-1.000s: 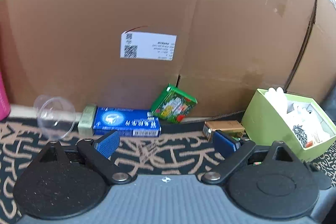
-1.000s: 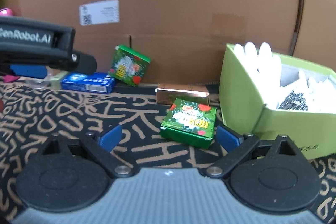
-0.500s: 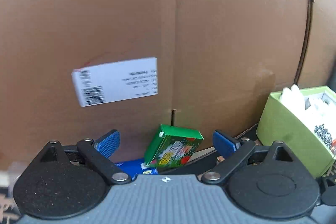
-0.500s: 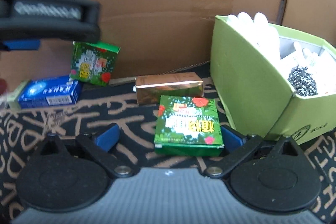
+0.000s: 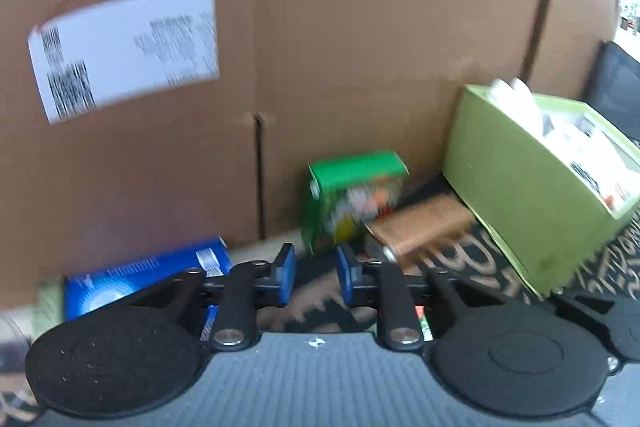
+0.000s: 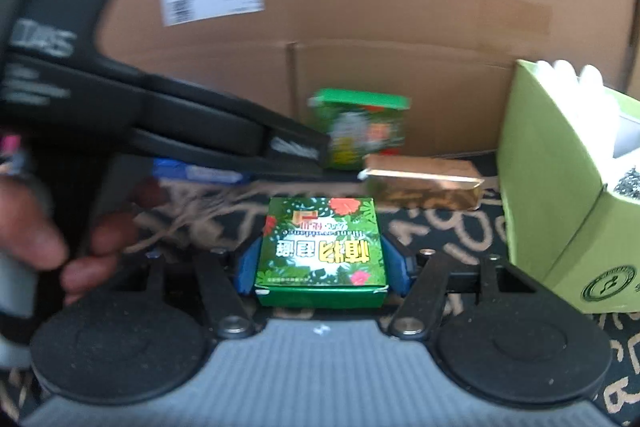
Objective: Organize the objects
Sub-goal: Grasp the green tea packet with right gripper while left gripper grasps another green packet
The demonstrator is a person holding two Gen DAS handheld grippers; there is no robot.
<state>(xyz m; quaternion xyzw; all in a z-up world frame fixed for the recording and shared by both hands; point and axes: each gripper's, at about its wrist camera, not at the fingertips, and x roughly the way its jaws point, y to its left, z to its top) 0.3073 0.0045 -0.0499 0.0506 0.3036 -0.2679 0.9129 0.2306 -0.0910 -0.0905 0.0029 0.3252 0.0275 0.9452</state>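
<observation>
My right gripper (image 6: 322, 263) is shut on a flat green flowered box (image 6: 322, 251) lying on the patterned mat. A second green box (image 5: 352, 199) leans upright against the cardboard wall; it also shows in the right wrist view (image 6: 362, 131). My left gripper (image 5: 316, 277) has its blue pads close together with a narrow gap and nothing between them, just short of that box. A gold box (image 5: 420, 227) lies beside it, also seen from the right wrist (image 6: 420, 181). A blue box (image 5: 144, 275) lies to the left.
A large cardboard box (image 5: 360, 27) with a white label (image 5: 128, 47) forms the back wall. A light green open box (image 6: 560, 187) full of white items stands at the right, also seen from the left wrist (image 5: 520, 195). The left gripper's body (image 6: 160, 115) crosses the right wrist view.
My right gripper has closed on the flat green box. My left gripper has narrowed its jaws and swung right toward the upright green box.
</observation>
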